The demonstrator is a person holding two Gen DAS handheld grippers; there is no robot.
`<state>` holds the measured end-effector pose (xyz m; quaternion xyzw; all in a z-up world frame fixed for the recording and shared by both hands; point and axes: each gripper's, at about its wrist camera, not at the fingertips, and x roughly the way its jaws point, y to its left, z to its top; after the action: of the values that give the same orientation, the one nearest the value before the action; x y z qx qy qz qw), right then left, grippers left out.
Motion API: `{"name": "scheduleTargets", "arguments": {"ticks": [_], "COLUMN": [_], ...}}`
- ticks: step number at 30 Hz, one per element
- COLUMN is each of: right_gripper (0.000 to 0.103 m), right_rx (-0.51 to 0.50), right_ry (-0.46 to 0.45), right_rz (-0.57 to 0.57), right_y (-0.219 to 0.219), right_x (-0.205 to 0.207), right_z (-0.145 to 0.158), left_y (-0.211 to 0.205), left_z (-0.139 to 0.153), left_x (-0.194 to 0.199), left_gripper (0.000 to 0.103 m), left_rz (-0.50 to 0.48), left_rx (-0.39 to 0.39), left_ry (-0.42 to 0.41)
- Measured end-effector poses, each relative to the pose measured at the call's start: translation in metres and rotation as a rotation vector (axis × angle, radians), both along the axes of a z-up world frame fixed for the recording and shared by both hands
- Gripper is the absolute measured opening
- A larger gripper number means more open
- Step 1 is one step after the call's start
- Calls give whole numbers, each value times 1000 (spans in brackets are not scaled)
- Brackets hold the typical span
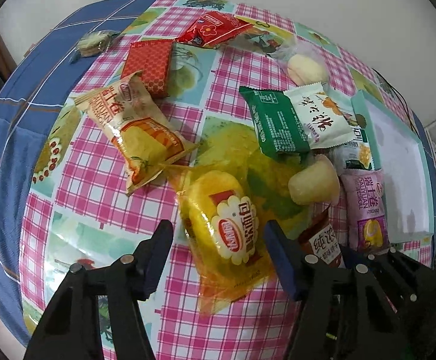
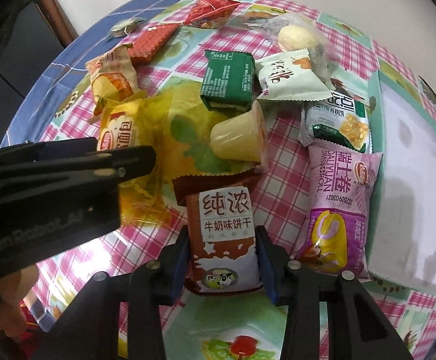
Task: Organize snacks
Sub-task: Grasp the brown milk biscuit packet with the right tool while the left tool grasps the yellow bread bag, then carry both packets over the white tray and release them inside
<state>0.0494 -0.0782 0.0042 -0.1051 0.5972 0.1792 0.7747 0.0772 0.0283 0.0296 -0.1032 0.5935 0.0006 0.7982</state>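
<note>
Snack packets lie scattered on a pink checked tablecloth (image 1: 104, 174). My left gripper (image 1: 218, 252) is open, its fingers either side of a yellow bread packet (image 1: 230, 234) lying on the table. My right gripper (image 2: 222, 258) has its pads against both sides of a brown and white milk biscuit packet (image 2: 224, 237), which also shows in the left wrist view (image 1: 320, 240). The left gripper (image 2: 134, 159) shows in the right wrist view over the yellow packet (image 2: 119, 135).
A teal-rimmed white tray (image 2: 413, 180) stands at the right, also in the left wrist view (image 1: 398, 162). Nearby lie a purple Swiss roll packet (image 2: 335, 210), a jelly cup (image 2: 236, 138), a green packet (image 2: 227, 81), a white packet (image 2: 290, 81) and red packets (image 1: 149, 66).
</note>
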Motion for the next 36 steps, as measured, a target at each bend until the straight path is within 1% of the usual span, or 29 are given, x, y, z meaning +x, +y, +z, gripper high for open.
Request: {"name": "scheduleTargets", "arguments": {"ticks": [6,9,10,11,16,23,26,31,32,36], "right_gripper": [44,44,44,43,43,42,42,42,42,42], "right_rx": [-2,6,7,6,50,149,195,240,256,251], "right_ry": [-10,-10,-11,-11,-2,-28,-32,-58,-84,-143], "right_rz": [-1,-6,-10,-14,-46,-90,-102,-144,-166,-201], "right_y": [6,4,3,3,-10,-26,-34,-44,-47,-62], "right_x": [0,1,2,1,6,7,5,0,-1,-1], "right_z": [0,0,1,3,11,36,46,59,63,79], "left_y": [-11,-13,-13,-12,2,11,9,0,-2,-16], "left_z": [-8,-11,-11,-11,-5,22,39,61,66,78], "left_x": [10,14,14,13,2,-11,-14,-14,-14,-11], "left_gripper": [58,54,48,44,41,41,41,41,41,41], "left_rz": [-6,-5,-3,-4,21,54,70,85,92,107], "left_rx": [11,19,22,24,2,-14,-10,-1,2,0], "left_ry": [17,30,29,26,22,-17,-47,-89,-95,-120]}}
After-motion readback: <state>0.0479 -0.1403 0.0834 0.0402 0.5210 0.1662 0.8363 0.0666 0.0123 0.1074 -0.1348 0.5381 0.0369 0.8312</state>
